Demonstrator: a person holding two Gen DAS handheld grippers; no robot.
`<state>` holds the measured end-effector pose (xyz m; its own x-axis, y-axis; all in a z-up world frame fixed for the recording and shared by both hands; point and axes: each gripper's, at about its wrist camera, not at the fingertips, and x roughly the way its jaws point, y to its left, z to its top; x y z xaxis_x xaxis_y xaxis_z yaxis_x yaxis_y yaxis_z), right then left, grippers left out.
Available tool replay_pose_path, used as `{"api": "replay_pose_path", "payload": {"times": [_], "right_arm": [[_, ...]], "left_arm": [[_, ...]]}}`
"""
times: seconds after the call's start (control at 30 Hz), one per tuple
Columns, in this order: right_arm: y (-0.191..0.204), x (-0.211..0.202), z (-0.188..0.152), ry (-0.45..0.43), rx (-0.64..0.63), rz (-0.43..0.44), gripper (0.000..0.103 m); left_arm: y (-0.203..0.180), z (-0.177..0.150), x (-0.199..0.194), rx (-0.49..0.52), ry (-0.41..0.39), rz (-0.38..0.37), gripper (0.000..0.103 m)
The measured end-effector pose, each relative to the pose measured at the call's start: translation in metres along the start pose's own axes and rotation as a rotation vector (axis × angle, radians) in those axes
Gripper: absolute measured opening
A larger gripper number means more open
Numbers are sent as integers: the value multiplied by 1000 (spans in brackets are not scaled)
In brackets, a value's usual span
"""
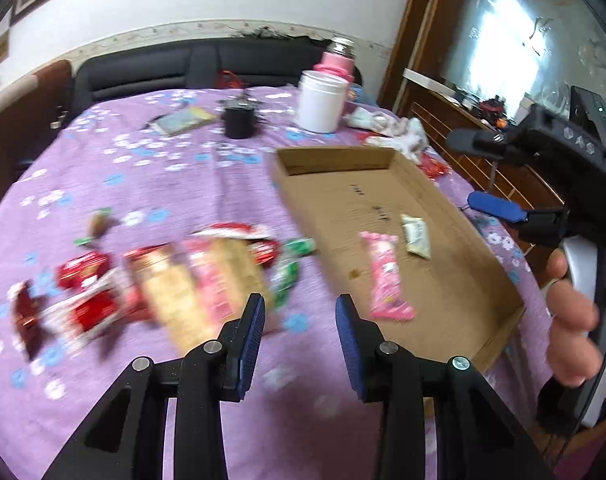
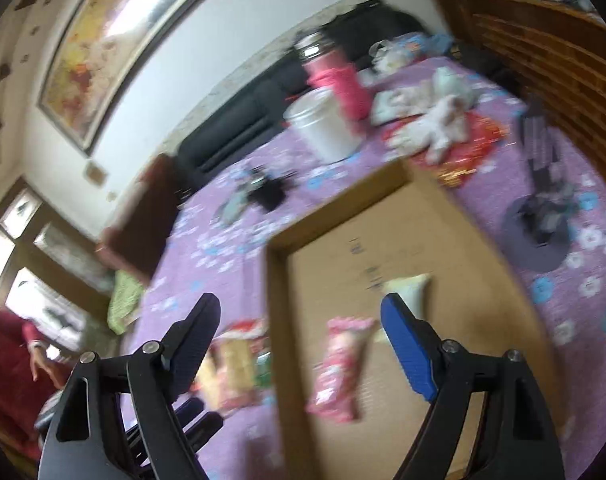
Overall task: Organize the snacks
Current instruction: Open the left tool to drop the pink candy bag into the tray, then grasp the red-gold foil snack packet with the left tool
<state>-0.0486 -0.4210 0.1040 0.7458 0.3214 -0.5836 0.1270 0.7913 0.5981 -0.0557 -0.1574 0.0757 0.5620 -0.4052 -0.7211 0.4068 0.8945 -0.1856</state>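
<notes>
Left tool (image 1: 299, 318) hangs released and empty over the purple tabletop (image 1: 151, 176), between the blurred snack pile (image 1: 163, 280) and the box (image 1: 455, 280). A pink packet (image 1: 385, 276) and a pale packet (image 1: 417, 236) already lie in the box, so sorting looks barely begun; the next move probably calls for swinging left onto a wrapper.

Right tool (image 2: 299, 344) is spread wide, gripping nothing, above the box's (image 2: 463, 240) left wall (image 2: 279, 320). The pink packet (image 2: 339, 364) lies below it, the pile (image 2: 235, 364) outside.
</notes>
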Motion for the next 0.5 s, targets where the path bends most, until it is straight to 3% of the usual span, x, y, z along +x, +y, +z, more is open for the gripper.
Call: {"api": "replay_pose_path", "payload": {"times": [0.1, 0.3, 0.5], "right_arm": [[23, 5, -11, 37, -19, 77, 82], [70, 26, -42, 104, -116, 5, 82], [108, 38, -74, 126, -140, 123, 82]], "left_arm": [[21, -11, -19, -22, -14, 24, 38], [62, -31, -53, -53, -49, 89, 39], [97, -46, -67, -111, -57, 117, 39]]}}
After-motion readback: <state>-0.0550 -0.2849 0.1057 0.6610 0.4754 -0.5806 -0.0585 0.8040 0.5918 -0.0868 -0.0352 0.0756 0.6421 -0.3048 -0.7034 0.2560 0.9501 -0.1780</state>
